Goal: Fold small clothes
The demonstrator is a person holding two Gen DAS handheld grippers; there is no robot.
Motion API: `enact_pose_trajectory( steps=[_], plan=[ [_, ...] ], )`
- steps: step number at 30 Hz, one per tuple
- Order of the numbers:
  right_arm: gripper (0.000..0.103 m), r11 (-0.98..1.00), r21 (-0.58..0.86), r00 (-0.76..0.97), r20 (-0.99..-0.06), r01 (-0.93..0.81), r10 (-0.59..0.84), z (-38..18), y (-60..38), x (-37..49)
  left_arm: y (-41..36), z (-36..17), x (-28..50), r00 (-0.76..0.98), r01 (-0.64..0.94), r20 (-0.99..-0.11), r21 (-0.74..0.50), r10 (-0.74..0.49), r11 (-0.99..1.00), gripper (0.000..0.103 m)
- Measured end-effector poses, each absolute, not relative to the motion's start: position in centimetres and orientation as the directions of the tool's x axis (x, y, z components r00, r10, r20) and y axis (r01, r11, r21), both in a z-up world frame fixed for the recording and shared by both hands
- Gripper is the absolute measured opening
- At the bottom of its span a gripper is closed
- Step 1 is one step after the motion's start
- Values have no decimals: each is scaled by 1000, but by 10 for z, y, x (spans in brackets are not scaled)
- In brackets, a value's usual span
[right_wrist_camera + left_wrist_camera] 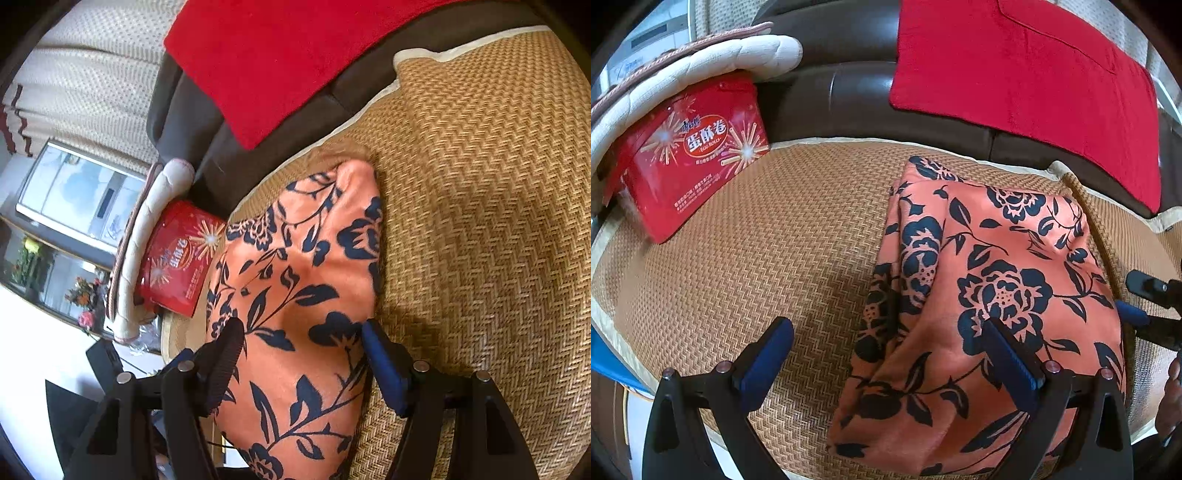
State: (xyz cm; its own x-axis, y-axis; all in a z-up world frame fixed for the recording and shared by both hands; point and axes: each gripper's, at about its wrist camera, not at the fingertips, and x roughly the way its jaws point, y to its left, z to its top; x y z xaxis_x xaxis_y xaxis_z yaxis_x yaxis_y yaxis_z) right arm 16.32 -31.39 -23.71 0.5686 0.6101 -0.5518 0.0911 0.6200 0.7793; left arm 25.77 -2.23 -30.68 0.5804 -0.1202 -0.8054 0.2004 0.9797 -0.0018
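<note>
Leftward, bare woven mat [757,258] spreads between the red egg-roll tin [690,155] and the folded floral garment [997,295], whose long axis runs toward the sofa back. Left claw [886,354] spread; right claw [301,354] spread astride the garment's edge.

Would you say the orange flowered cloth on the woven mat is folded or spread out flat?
Folded. The orange flowered cloth lies as a compact bundle on the woven mat, with layered edges showing along its left side.
</note>
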Motion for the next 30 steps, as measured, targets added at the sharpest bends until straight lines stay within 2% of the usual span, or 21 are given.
enact_pose_trajectory(
  steps=[15,19,23,30],
  plan=[
    [70,585,805,548,-535,99,643,-249,-337,154,-24,-312,275,535,201,-825,-84,-181,976,102],
    [70,577,812,541,-527,91,656,-251,-334,154,-25,-317,280,486,216,-836,-165,-253,962,102],
    [70,574,815,541,-520,82,661,-251,-328,155,-23,-326,288,397,219,-842,-300,-366,929,102],
    [71,578,814,552,-513,67,658,-248,-311,162,-2,-330,298,361,166,-794,-461,-489,872,102]
  ],
)
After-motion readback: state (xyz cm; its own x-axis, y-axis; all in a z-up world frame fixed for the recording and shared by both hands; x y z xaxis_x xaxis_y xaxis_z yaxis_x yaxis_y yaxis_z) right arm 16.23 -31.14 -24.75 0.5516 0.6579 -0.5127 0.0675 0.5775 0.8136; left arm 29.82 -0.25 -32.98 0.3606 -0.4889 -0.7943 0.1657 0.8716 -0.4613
